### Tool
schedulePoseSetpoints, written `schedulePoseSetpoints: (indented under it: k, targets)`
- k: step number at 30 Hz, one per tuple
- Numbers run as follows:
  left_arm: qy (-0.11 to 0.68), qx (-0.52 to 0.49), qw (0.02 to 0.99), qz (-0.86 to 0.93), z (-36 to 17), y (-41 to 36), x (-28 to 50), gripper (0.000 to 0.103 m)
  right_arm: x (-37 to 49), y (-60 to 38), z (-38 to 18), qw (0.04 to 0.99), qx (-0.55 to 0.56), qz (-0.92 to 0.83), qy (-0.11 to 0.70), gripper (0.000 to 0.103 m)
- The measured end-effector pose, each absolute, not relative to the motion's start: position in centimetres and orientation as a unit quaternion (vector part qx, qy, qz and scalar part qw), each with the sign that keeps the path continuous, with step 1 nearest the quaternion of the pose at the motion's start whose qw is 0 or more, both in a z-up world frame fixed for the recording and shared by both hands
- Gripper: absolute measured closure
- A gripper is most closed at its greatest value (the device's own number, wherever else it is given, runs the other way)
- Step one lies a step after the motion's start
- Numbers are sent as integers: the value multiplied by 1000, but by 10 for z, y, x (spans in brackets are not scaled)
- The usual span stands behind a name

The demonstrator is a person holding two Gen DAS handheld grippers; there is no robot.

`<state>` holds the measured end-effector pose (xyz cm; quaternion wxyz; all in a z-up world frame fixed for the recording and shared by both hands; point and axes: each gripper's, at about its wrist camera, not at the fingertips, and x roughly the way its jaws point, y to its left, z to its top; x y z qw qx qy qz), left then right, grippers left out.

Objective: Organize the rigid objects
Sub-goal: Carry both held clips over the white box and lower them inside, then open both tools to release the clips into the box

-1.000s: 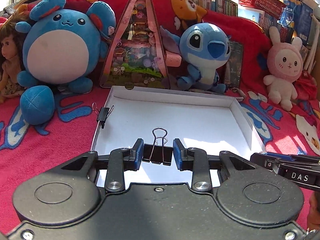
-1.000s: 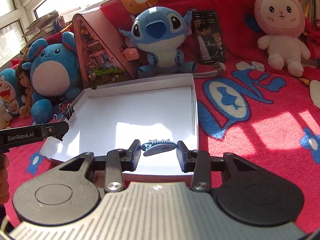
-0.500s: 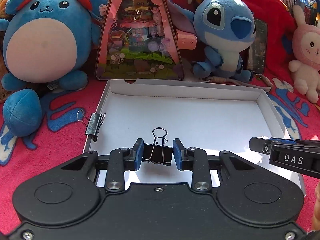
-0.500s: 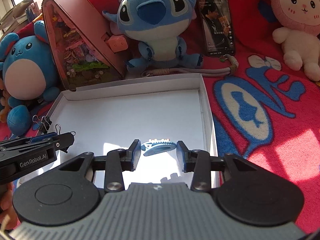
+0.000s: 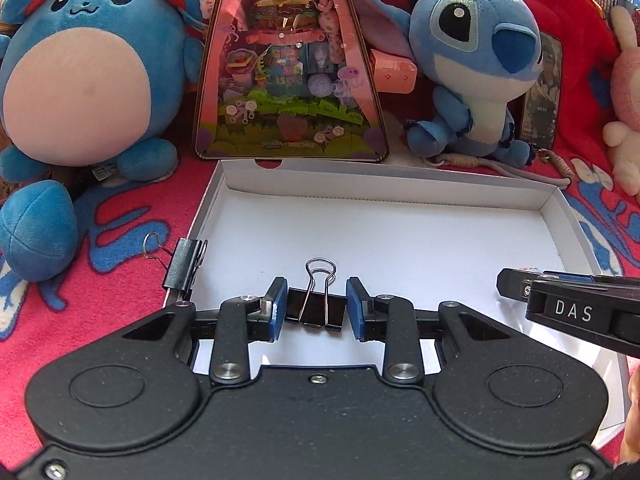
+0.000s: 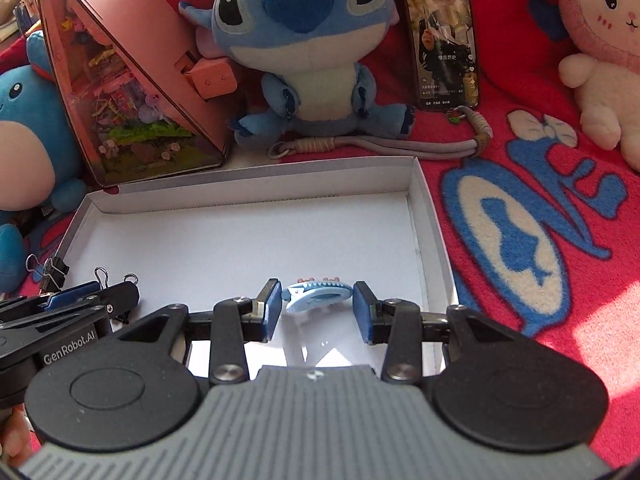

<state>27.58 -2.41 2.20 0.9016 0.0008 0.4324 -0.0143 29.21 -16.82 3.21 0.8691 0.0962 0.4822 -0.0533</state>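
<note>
A shallow white cardboard box point(image 5: 384, 184) point(image 6: 256, 184) lies open on the red blanket. My left gripper point(image 5: 316, 306) is shut on a black binder clip point(image 5: 316, 312) and holds it over the box's near left part. My right gripper point(image 6: 316, 304) is shut on a light blue shark-shaped hair clip point(image 6: 318, 298) over the box's near right part. A second black binder clip point(image 5: 184, 262) point(image 6: 54, 270) sits at the box's left rim. The right gripper also shows in the left wrist view point(image 5: 516, 284), and the left gripper in the right wrist view point(image 6: 112, 296).
Behind the box stand a blue round plush point(image 5: 80, 68), a pink triangular diorama case point(image 5: 290, 72), a Stitch plush point(image 5: 476, 60), a phone point(image 6: 442, 36) with a strap, and a pink rabbit plush point(image 6: 600, 40).
Both grippers have moved forward and lower over the box with their clips still held. The plush toys and box look closer.
</note>
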Motion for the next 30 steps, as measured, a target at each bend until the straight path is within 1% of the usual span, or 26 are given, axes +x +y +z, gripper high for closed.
schedulePoseSetpoints:
  k: [25, 28, 30]
  targets:
    - [419, 15, 908, -12, 21, -27, 270, 72, 285, -168, 33, 879, 95, -52, 464, 58]
    - [420, 12, 907, -10, 20, -27, 270, 71, 285, -169, 33, 880, 98, -48, 463, 55]
    - [420, 4, 908, -9, 20, -26, 270, 67, 285, -169, 34, 880, 100, -46, 461, 55]
